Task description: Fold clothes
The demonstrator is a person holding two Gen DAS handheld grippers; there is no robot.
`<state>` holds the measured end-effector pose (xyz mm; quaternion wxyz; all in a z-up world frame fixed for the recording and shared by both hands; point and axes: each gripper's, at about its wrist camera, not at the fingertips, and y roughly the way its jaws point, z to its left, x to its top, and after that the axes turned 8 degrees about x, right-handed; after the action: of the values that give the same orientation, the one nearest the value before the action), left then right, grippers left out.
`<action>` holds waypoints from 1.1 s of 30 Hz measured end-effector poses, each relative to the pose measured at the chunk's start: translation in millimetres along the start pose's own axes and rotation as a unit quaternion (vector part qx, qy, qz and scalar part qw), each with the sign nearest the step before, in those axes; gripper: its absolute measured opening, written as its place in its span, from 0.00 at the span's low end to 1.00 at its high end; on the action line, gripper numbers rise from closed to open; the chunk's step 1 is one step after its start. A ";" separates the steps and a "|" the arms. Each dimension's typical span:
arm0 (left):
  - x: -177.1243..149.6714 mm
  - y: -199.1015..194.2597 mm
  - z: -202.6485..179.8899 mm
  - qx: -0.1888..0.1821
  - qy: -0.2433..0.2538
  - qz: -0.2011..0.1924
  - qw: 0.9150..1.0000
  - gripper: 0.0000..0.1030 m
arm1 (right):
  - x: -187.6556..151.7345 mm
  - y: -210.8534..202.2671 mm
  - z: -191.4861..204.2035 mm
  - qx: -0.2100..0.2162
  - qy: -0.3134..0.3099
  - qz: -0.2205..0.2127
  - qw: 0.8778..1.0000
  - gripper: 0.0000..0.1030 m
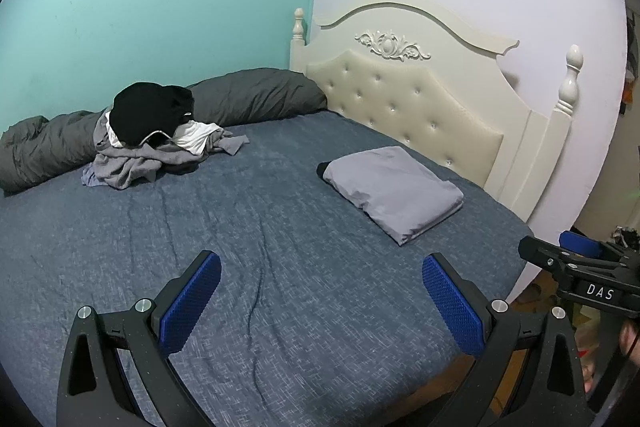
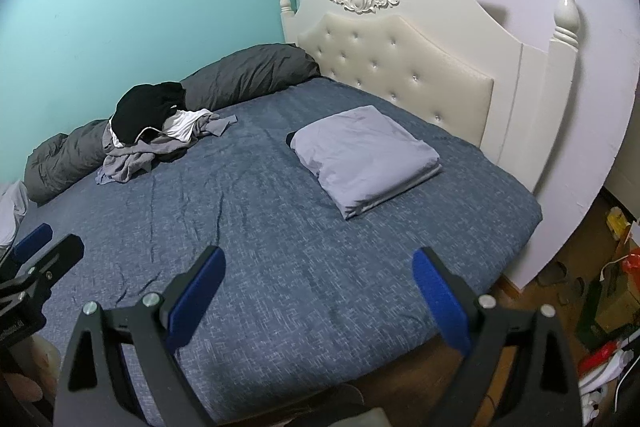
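A heap of unfolded clothes [image 1: 152, 143] [image 2: 156, 135], black on top of white and grey, lies at the far left of the blue bed [image 1: 260, 267] [image 2: 260, 247]. A folded light grey garment [image 1: 394, 193] [image 2: 366, 159] rests flat near the headboard, with a dark piece peeking out under its far corner. My left gripper [image 1: 322, 263] hovers open above the near part of the bed, nothing between its fingers. My right gripper [image 2: 320, 257] is open too, held over the bed's near edge; it also shows at the left wrist view's right edge [image 1: 576, 255].
A dark grey duvet [image 1: 248, 95] [image 2: 240, 79] is rolled along the teal wall. The cream tufted headboard [image 1: 420, 99] [image 2: 404, 67] stands at the far right. Boxes, cables and clutter [image 2: 608, 299] crowd the wooden floor right of the bed.
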<state>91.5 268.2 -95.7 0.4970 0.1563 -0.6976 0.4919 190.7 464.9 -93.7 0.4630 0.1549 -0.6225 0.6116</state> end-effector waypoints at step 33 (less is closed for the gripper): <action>-1.0 11.8 -12.6 0.006 0.012 0.007 1.000 1.00 | -9.9 4.5 -18.2 -0.013 0.011 0.004 1.000 0.92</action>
<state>90.4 284.0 -102.6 0.5008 0.1483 -0.6898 0.5014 199.5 478.7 -107.2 0.4695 0.1398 -0.6257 0.6071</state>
